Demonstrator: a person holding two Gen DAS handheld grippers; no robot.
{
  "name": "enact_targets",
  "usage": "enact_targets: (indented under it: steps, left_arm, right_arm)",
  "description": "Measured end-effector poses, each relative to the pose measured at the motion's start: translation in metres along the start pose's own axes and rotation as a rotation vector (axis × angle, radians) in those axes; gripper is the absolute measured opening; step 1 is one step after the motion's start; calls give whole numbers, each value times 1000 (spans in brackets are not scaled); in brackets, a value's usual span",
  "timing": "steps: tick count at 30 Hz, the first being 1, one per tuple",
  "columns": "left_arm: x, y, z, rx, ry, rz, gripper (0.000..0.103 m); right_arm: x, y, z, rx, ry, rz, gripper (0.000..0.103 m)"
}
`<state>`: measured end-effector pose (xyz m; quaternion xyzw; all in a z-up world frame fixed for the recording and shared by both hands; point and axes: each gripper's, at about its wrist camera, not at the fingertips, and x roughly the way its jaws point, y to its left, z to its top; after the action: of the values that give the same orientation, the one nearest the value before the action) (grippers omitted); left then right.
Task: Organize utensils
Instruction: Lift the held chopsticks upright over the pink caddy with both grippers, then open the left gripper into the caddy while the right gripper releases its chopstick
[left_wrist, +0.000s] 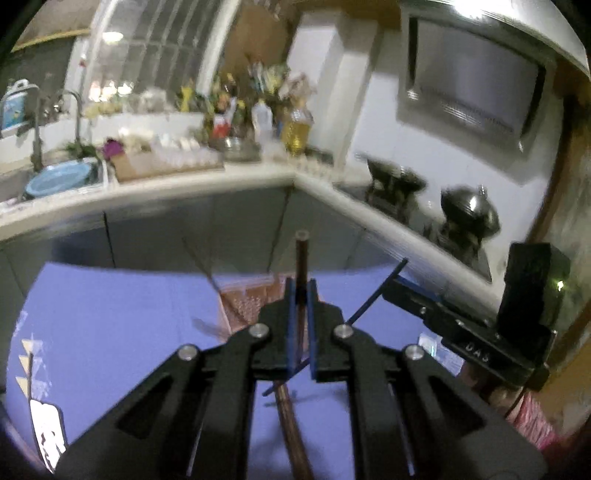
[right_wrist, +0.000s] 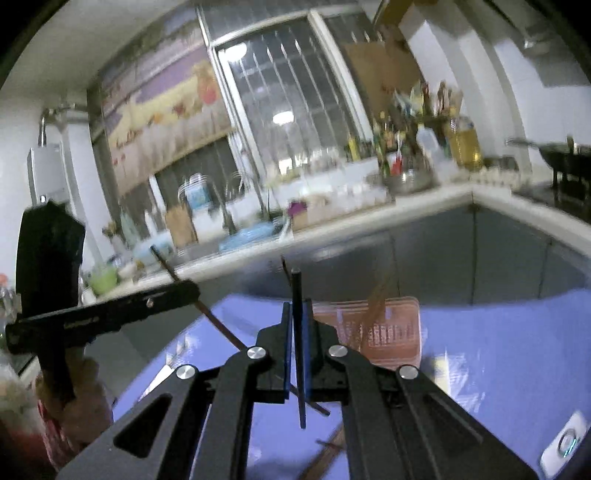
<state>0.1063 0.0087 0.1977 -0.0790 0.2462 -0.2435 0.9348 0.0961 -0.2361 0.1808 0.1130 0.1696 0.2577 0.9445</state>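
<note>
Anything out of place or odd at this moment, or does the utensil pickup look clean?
Nothing is spilled or broken. Each gripper is shut on one stick: the left gripper on a brown chopstick, the right gripper on a dark blue chopstick. They are mismatched colours. More sticks stand askew in the pink basket.

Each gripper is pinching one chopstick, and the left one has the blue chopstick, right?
Not quite. The left gripper is shut on the brown chopstick, as the left wrist view shows. The blue chopstick is pinched in the right gripper, seen in the right wrist view. The rest is right: each gripper pinches one chopstick.
</note>
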Motion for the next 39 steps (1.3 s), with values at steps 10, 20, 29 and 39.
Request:
enact_targets:
  steps: [10, 20, 29, 39]
  left_arm:
    - [48, 7, 50, -6, -48, 126, 5]
    - [97, 15, 18, 47, 85, 163, 6]
    - [84, 14, -13, 20, 149, 164, 20]
    - [7, 16, -105, 46, 105, 153, 27]
  right_arm:
    - [63, -17, 56, -41, -28, -96, 5]
    - [98, -35, 13, -21, 112, -105, 5]
    - [70, -16, 4, 10, 110, -79, 17]
    - [2, 14, -97, 5, 145, -124, 41]
